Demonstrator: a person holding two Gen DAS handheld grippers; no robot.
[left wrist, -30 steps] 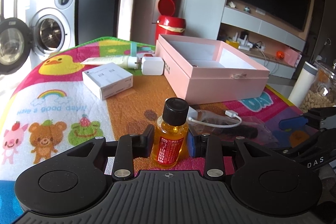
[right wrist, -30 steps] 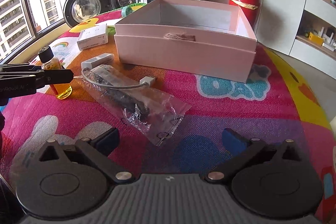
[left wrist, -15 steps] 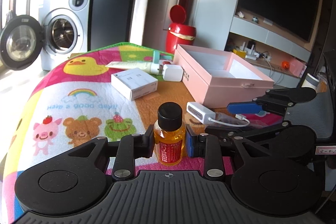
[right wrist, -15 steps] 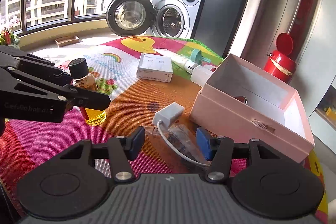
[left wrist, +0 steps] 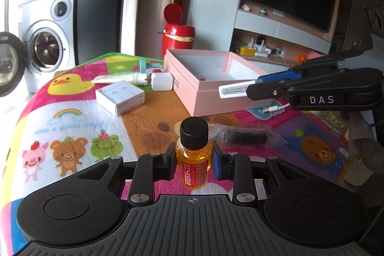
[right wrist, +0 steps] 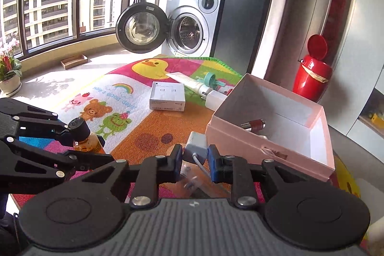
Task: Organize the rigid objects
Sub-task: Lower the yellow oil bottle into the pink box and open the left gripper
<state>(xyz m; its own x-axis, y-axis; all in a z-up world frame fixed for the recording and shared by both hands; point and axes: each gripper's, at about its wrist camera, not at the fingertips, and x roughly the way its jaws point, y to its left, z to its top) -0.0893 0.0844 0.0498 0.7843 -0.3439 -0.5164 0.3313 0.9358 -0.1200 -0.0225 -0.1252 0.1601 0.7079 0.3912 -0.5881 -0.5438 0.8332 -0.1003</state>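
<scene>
My left gripper (left wrist: 194,160) is shut on a small amber oil bottle (left wrist: 194,161) with a black cap and red label, held upright over the mat; it also shows in the right wrist view (right wrist: 84,136). My right gripper (right wrist: 195,158) is shut on a white adapter (right wrist: 196,144) with a short cable, lifted beside the open pink box (right wrist: 271,143). The left wrist view shows the adapter (left wrist: 234,90) held in front of the pink box (left wrist: 204,90). A dark red tube (right wrist: 254,124) lies inside the box.
On the colourful cartoon mat (left wrist: 72,126) lie a white flat carton (left wrist: 120,97), a cream tube (left wrist: 117,78), a white charger plug (left wrist: 162,81) and a clear bag with a dark object (left wrist: 242,136). A washing machine (right wrist: 189,32) and red bin (right wrist: 312,73) stand behind.
My right gripper closed on the white adapter and lifted it off the mat toward the pink box. My left gripper kept hold of the bottle and swung slightly toward the box.
</scene>
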